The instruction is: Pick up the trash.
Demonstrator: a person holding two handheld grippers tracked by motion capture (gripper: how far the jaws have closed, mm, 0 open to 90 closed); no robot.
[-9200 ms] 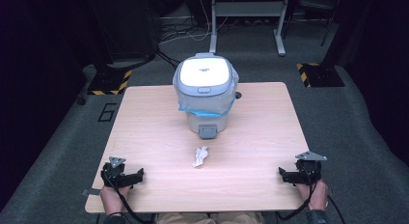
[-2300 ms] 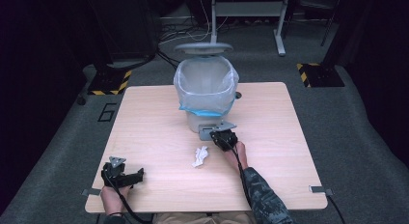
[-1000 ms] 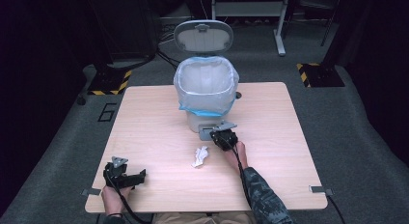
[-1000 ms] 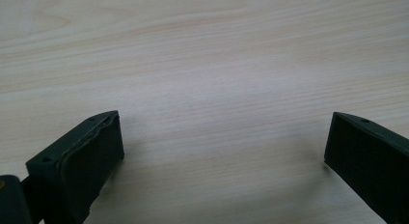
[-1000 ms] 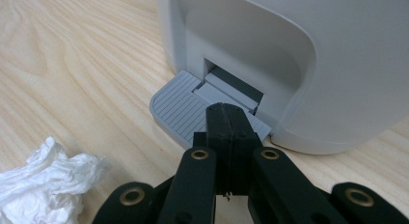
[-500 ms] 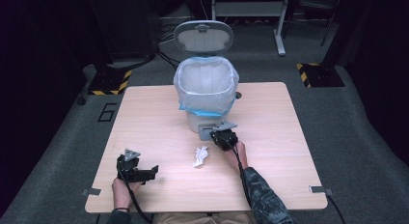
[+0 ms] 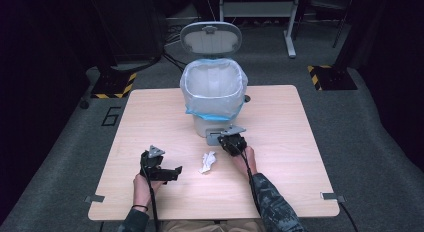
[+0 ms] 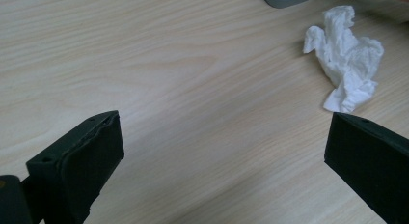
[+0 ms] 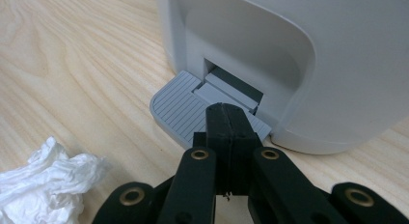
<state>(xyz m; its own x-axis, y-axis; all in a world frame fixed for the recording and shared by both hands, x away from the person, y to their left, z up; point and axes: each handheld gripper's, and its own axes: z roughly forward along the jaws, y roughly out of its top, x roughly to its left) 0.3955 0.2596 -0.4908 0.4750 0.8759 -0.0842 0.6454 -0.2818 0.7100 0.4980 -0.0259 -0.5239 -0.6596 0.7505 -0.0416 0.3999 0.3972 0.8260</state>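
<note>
- The right tool [image 9: 226,119], jaws pressed flat together with nothing between them, bears on the ribbed grey pedal [image 9: 176,108] at the foot of the bin [image 7: 214,94].
- The bin's oval lid [image 7: 210,37] stands upright; a thin translucent liner [image 7: 200,67] with a blue hem folds over the rim.
- The left tool [image 7: 172,173] has its jaws spread wide and empty, above bare counter [image 7: 290,117], near the tissue.
- The crumpled white tissue [image 8: 347,64] lies on the counter between the two tools, just in front of the pedal, touching neither.
- Pale wood-grain counter, smooth, with rounded corners; broad bare stretches left and right of the bin, well clear of the edges.
</note>
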